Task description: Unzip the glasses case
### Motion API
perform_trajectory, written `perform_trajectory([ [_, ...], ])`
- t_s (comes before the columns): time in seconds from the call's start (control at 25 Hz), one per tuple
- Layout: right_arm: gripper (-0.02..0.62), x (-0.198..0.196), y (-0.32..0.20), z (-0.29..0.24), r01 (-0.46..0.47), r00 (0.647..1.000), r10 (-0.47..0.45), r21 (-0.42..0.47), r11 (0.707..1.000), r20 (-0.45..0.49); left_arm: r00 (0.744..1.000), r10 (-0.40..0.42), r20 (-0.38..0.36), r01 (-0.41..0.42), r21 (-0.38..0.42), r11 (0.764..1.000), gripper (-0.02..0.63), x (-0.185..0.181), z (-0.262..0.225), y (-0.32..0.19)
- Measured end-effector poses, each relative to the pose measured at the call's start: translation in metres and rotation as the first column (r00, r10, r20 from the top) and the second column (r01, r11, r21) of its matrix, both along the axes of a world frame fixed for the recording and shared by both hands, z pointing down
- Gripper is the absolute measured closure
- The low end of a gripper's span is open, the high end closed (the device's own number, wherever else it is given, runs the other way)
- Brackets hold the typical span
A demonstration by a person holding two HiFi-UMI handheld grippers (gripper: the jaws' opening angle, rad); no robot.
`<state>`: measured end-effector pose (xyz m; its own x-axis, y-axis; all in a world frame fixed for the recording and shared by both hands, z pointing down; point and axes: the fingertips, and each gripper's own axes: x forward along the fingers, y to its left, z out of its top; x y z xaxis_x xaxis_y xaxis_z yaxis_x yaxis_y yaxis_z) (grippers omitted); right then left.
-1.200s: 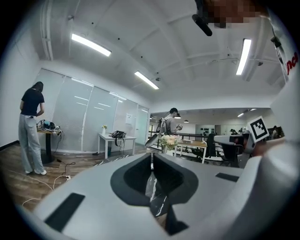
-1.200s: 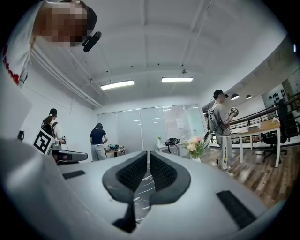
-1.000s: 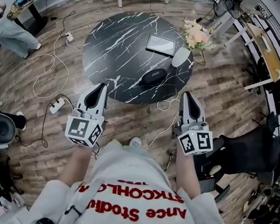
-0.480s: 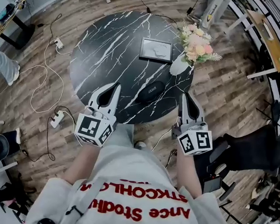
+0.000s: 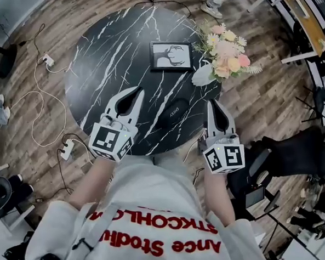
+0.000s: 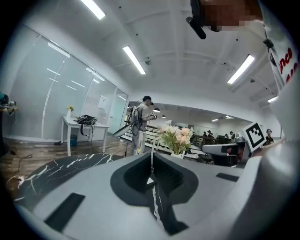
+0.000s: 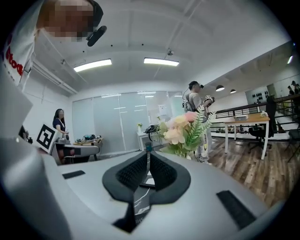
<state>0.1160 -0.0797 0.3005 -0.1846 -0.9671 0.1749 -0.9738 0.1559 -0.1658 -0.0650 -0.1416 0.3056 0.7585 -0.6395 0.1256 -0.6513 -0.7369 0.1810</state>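
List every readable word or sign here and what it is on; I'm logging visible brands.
"Ance Stodiu", roughly as it reads: large red print on the person's sweatshirt.
"STKCOHLCM", roughly: smaller red line above it, creased.
White lettering on the black glasses case: too small to read.
Cubes on left gripper and right gripper: square coded markers, no words.

glasses case (image 5: 172,114) zipper: was too small to see
case lettering: was unreadable
sweatshirt (image 5: 157,209): was cut off below

One black marble table (image 5: 101,57); one glasses case (image 5: 171,114), one framed picture (image 5: 170,56), one vase of flowers (image 5: 225,51); two grippers: left gripper (image 5: 138,92), right gripper (image 5: 212,105).
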Motion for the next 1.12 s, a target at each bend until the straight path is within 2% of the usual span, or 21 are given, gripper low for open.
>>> perform_trajectory([
  [0.2, 0.565, 0.017, -0.015, 0.046, 0.03, 0.999, -0.033, -0.098, 0.995, -0.028, 1.0, 0.017, -0.023, -0.02, -0.108, 0.994, 0.597, 0.019, 0.033, -0.006],
  [0.32, 0.565, 0.018, -0.021, 0.086, 0.105, 0.992, -0.117, -0.199, 0.974, -0.046, 0.999, 0.045, 0.023, -0.04, -0.168, 0.985, 0.597, 0.035, 0.064, -0.004],
  [0.4, 0.565, 0.019, -0.021, 0.116, 0.16, 0.982, -0.182, -0.268, 0.95, -0.059, 0.996, 0.071, 0.062, -0.058, -0.19, 0.98, 0.597, 0.046, 0.084, 0.0],
  [0.48, 0.564, 0.018, -0.017, 0.147, 0.22, 0.964, -0.258, -0.35, 0.911, -0.066, 0.991, 0.104, 0.086, -0.083, -0.224, 0.971, 0.596, 0.056, 0.102, 0.006],
  [0.56, 0.563, 0.015, -0.009, 0.177, 0.278, 0.94, -0.337, -0.438, 0.855, -0.06, 0.982, 0.151, 0.109, -0.117, -0.271, 0.955, 0.584, 0.066, 0.12, 0.018],
  [0.68, 0.546, 0.013, 0.003, 0.214, 0.333, 0.893, -0.444, -0.551, 0.765, -0.077, 0.961, 0.235, 0.146, -0.173, -0.343, 0.923, 0.483, 0.085, 0.147, 0.036],
  [0.8, 0.491, 0.008, 0.014, 0.243, 0.369, 0.822, -0.557, -0.639, 0.676, -0.115, 0.926, 0.306, 0.221, -0.205, -0.386, 0.899, 0.421, 0.103, 0.178, 0.053],
  [0.88, 0.472, 0.004, 0.019, 0.26, 0.373, 0.767, -0.623, -0.684, 0.627, -0.154, 0.888, 0.346, 0.303, -0.212, -0.398, 0.893, 0.365, 0.112, 0.201, 0.064],
  [0.92, 0.466, 0.002, 0.02, 0.266, 0.369, 0.742, -0.648, -0.7, 0.611, -0.175, 0.865, 0.361, 0.349, -0.21, -0.401, 0.892, 0.325, 0.116, 0.212, 0.069],
  [1.0, 0.46, 0.0, 0.021, 0.276, 0.358, 0.711, -0.675, -0.723, 0.591, -0.2, 0.815, 0.378, 0.44, -0.198, -0.402, 0.894, 0.289, 0.12, 0.232, 0.078],
  [1.12, 0.46, -0.006, 0.018, 0.285, 0.356, 0.708, -0.68, -0.735, 0.577, -0.19, 0.755, 0.382, 0.533, -0.171, -0.402, 0.9, 0.258, 0.122, 0.255, 0.083],
])
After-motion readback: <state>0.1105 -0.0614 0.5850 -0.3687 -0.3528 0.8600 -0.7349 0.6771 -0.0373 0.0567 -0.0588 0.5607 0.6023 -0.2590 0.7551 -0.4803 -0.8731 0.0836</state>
